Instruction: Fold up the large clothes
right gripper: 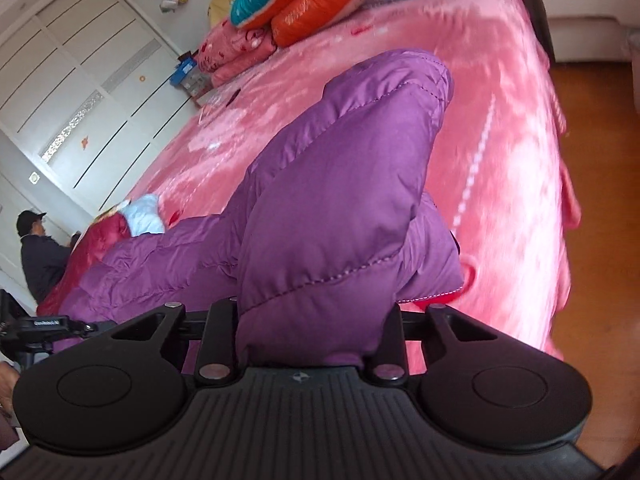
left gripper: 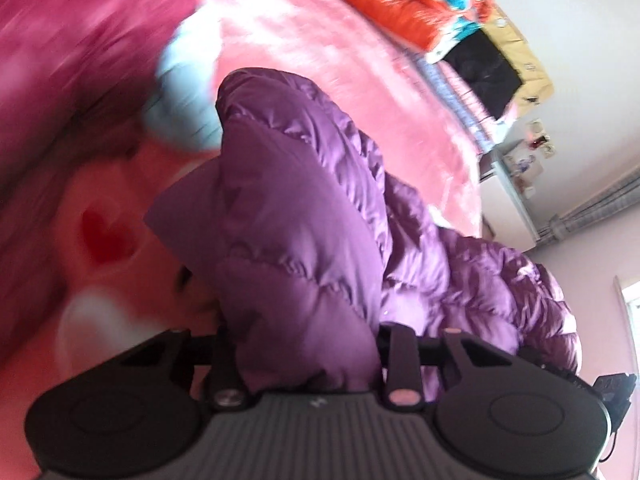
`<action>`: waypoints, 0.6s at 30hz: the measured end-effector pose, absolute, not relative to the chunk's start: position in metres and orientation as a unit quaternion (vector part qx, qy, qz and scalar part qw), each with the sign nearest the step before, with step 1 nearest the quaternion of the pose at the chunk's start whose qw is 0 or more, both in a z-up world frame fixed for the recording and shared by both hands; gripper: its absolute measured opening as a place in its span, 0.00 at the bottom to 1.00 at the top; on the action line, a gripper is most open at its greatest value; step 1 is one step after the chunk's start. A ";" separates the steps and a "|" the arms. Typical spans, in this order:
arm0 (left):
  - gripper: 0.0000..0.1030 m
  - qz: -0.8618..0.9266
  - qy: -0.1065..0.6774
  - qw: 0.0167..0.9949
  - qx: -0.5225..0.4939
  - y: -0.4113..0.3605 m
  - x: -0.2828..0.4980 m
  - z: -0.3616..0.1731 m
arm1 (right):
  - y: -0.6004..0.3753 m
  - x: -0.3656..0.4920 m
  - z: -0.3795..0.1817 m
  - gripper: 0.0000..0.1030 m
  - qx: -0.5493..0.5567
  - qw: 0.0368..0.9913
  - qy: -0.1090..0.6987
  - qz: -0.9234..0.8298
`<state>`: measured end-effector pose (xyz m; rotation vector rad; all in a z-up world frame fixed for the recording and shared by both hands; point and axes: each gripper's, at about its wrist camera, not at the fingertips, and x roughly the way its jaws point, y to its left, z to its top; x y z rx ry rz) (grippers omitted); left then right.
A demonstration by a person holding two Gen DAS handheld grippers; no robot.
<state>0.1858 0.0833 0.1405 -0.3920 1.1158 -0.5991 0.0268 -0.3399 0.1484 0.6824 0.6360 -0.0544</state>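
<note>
A purple quilted down jacket (left gripper: pixel 300 220) hangs lifted above the pink bed cover (left gripper: pixel 320 40). In the left wrist view my left gripper (left gripper: pixel 308 344) is shut on a thick fold of it, and the padding fills the gap and hides the fingertips. The rest of the jacket trails off to the right. In the right wrist view my right gripper (right gripper: pixel 308 320) is shut on another bunched part of the same jacket (right gripper: pixel 340 180), near a stitched hem. From there the jacket runs left and down onto the bed cover (right gripper: pixel 500 120).
Folded orange and teal quilts (right gripper: pixel 304 0) are stacked at the bed's far end. A light blue cloth (right gripper: pixel 144 216) and a red garment (right gripper: pixel 100 240) lie beside the jacket. A person in dark clothes (right gripper: pixel 40 256) stands by the white wardrobe (right gripper: pixel 80 80). Wooden floor (right gripper: pixel 600 200) borders the bed.
</note>
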 end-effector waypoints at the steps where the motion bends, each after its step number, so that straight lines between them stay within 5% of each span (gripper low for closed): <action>1: 0.32 -0.287 0.511 0.790 -0.180 0.074 0.195 0.147 | -0.345 0.033 0.154 0.38 0.324 0.896 0.300 -0.033; 9: 0.32 -0.345 0.439 0.817 -0.142 -0.016 0.300 0.173 | -0.406 0.098 0.178 0.38 0.302 0.922 0.227 -0.086; 18: 0.38 -0.283 0.389 0.873 -0.082 -0.110 0.394 0.104 | -0.470 0.214 0.139 0.39 0.238 0.939 0.215 -0.128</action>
